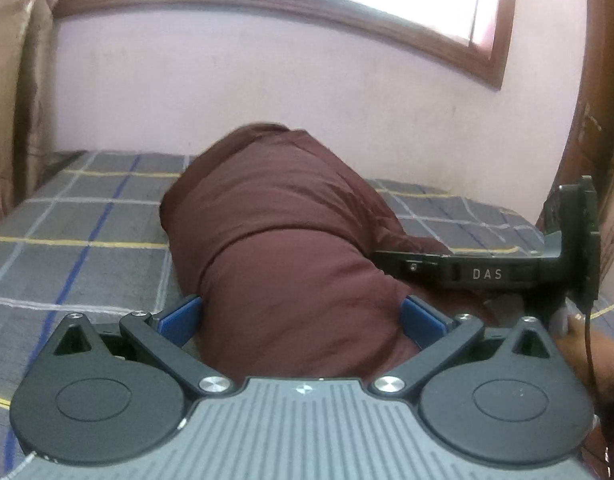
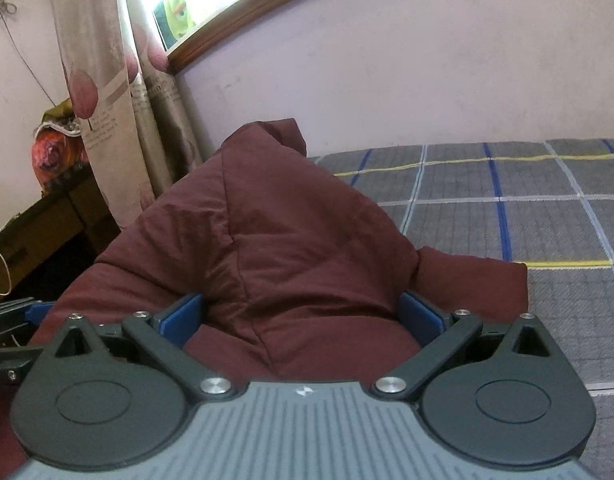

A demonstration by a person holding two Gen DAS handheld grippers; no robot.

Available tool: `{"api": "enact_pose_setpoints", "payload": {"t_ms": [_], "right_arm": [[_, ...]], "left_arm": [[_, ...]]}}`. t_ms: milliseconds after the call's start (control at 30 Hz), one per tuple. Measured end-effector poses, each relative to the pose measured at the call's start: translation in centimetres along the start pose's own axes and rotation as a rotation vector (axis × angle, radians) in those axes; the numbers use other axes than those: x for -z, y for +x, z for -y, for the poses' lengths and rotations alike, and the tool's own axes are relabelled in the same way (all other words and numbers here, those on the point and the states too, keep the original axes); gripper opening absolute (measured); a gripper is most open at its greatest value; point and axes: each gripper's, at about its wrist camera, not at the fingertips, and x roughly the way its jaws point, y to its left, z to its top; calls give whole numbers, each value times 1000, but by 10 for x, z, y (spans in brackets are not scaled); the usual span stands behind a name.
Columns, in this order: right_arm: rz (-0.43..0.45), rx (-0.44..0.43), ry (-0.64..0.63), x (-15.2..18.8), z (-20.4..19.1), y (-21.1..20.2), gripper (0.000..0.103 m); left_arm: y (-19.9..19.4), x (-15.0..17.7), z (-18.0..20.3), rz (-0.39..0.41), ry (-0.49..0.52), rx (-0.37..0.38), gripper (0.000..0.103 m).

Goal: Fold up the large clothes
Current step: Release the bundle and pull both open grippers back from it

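A maroon garment (image 1: 279, 232) is draped over my left gripper (image 1: 303, 316) and hides its fingertips; only the blue pads (image 1: 181, 318) show at each side, spread wide apart. The same maroon garment (image 2: 267, 240) also lies over my right gripper (image 2: 303, 316), whose blue pads (image 2: 421, 316) stand wide apart with cloth bunched between them. The garment rises in a hump above the bed in both views. My right gripper's black body (image 1: 487, 272) shows at the right in the left wrist view, with a hand (image 1: 587, 344) under it.
A grey checked bedsheet (image 2: 507, 216) with blue, yellow and white lines covers the bed (image 1: 75, 240). A pink wall and a wood-framed window (image 1: 347, 8) stand behind. Curtains (image 2: 107, 80) and a dark table (image 2: 39, 232) are at the left.
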Motion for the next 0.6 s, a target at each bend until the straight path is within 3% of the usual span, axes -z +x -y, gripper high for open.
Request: {"api": "enact_pose_setpoints", "payload": {"t_ms": [267, 600], "right_arm": [[1, -4, -21, 2, 0, -5, 103], [6, 33, -66, 0, -8, -28, 103]], "left_arm": [[8, 4, -3, -40, -10, 3, 103], [3, 9, 5, -23, 35, -29, 103]]}}
